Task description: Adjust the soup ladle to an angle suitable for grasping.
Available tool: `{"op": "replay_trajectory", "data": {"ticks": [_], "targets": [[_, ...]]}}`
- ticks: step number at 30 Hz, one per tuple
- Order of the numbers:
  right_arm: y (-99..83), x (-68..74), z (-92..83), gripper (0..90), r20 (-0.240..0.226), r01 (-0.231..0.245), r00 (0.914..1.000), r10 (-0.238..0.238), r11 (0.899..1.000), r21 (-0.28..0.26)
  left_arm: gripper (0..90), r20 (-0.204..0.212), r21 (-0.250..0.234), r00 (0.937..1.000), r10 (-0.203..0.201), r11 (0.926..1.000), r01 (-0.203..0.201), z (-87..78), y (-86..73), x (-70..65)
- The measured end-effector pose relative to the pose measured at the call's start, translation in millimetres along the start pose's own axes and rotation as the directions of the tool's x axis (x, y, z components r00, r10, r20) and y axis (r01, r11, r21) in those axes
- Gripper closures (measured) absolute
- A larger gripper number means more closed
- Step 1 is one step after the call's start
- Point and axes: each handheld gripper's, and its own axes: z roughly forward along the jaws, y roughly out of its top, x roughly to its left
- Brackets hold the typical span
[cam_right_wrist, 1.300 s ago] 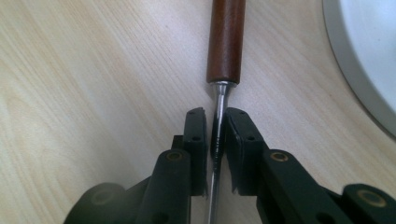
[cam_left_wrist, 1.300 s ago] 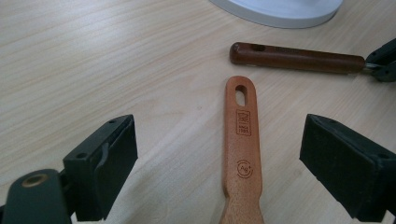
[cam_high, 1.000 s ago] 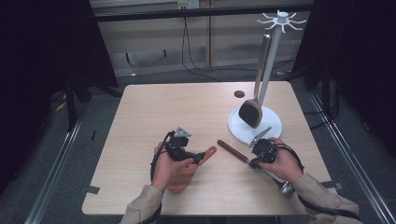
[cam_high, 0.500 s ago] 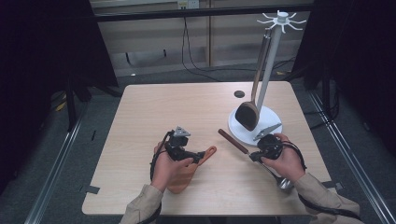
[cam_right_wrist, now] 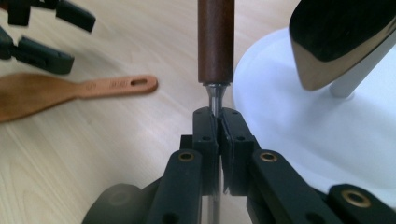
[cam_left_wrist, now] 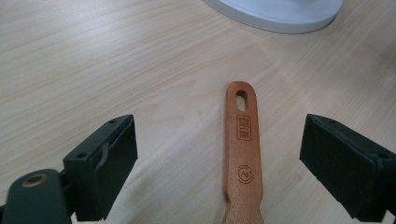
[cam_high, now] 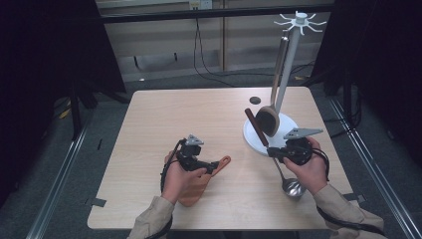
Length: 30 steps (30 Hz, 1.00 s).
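White rack base (cam_high: 254, 137) on wooden table (cam_high: 174, 119); dark spoon (cam_high: 267, 119) hanging from rack; small dark disc (cam_high: 255, 100) nearby.

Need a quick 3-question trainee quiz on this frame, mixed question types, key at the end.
1. True or false: the left gripper is clamped on the orange wooden spatula.
2. What does the right gripper hold: A) the metal ladle with a dark brown handle, B) the white round stand base, C) a cable?
3. Where is the dark wooden spoon?

Key
1. False: its jaws stand open on either side of the handle, not touching it.
2. A, by the thin metal shank.
3. Hanging from the white rack above the base.
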Motion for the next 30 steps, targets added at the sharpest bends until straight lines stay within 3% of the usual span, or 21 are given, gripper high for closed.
{"op": "replay_trajectory", "data": {"ticks": [2,3,4,9,18,20,21,23,29,30], "targets": [[0.9,-0.7,-2.9,85.9,0.006,-0.013,0.9999,0.013,1.0,-0.028,11.1,0.0,-0.004,1.0,0.002,1.0,-0.002,-0.7,-0.6,0.6],[1.1,-0.6,-3.6,85.9,0.007,-0.015,0.9999,0.016,0.999,-0.038,11.0,-0.002,-0.024,0.9997,-0.024,0.9994,0.024,0.0,-0.9,-0.9],[1.3,-0.5,-4.3,85.9,0.01,-0.015,0.9998,0.015,0.999,-0.049,11.0,-0.007,-0.008,1.0,0.001,1.0,-0.001,-1.7,-0.4,0.7],[2.2,1.9,-8.5,85.9,0.034,-0.03,0.9989,0.034,0.994,-0.105,11.0,-0.002,-0.025,0.9999,-0.015,0.9996,0.015,-2.1,0.4,0.4],[4.3,4.8,-17.7,85.9,0.07,-0.055,0.9948,0.073,0.97,-0.237,11.0,-0.001,-0.012,1.0,-0.002,0.9999,0.002,-1.7,0.3,1.7],[4.7,5.4,-19.4,85.9,0.084,-0.043,0.9943,0.066,0.967,-0.25,11.0,-0.003,-0.01,1.0,-0.005,0.9999,0.005,-1.7,0.1,1.8],[5.2,6.8,-20.0,85.9,0.081,-0.049,0.9941,0.072,0.963,-0.265,11.0,-0.003,-0.026,0.9996,-0.027,0.9993,0.027,-0.7,-0.2,0.6],[5.7,7.8,-21.1,85.9,0.083,-0.04,0.9944,0.065,0.96,-0.277,11.0,-0.003,-0.011,1.0,-0.005,0.9999,0.005,-1.5,-0.1,2.1],[7.0,9.0,-24.0,85.9,0.073,-0.056,0.9939,0.082,0.949,-0.31,11.0,0.001,-0.011,1.0,-0.007,0.9999,0.007,-1.8,0.1,2.3],[7.0,8.9,-24.5,85.9,0.078,-0.05,0.9939,0.079,0.948,-0.314,11.0,0.001,-0.024,0.9996,-0.027,0.9994,0.027,-1.0,-0.2,1.2]]}}
